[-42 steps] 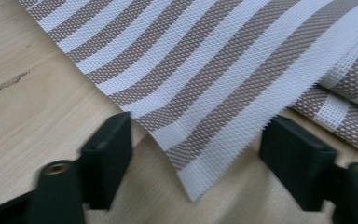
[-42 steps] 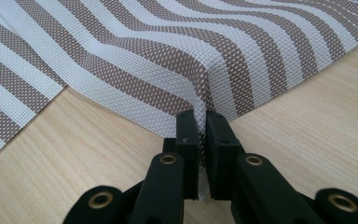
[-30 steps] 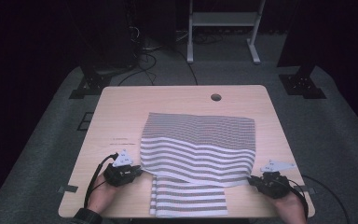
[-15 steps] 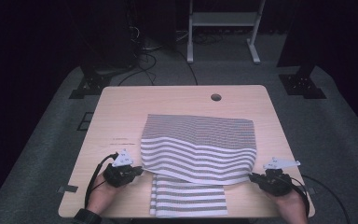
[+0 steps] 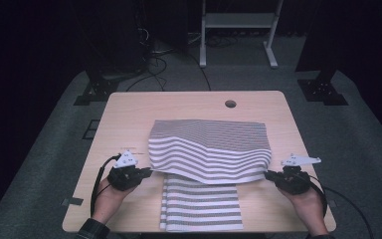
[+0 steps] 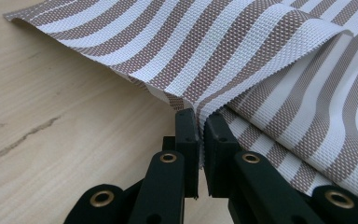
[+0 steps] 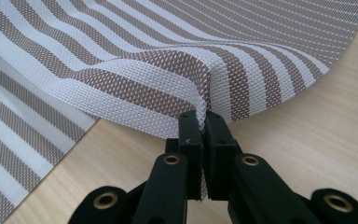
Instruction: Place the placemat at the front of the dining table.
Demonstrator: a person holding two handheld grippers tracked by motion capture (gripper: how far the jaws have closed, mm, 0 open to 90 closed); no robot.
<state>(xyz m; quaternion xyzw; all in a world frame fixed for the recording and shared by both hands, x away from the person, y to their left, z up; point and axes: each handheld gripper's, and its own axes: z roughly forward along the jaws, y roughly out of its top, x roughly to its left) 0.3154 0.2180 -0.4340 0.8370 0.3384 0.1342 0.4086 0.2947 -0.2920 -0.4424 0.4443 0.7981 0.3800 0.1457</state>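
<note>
Striped mat on table, edges pinched by both grippers

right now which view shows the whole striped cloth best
The high view: the whole striped cloth lies spread on the table, its near edge lifted at both sides. The left gripper view shows one pinched edge up close; the right gripper view shows the other.

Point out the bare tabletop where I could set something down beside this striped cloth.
Bare wood lies beyond the striped cloth, around the table's cable hole, and in a strip down its left edge. The near edge is crowded: the left hand-held gripper and right hand-held gripper each pinch the cloth's edge there.
</note>
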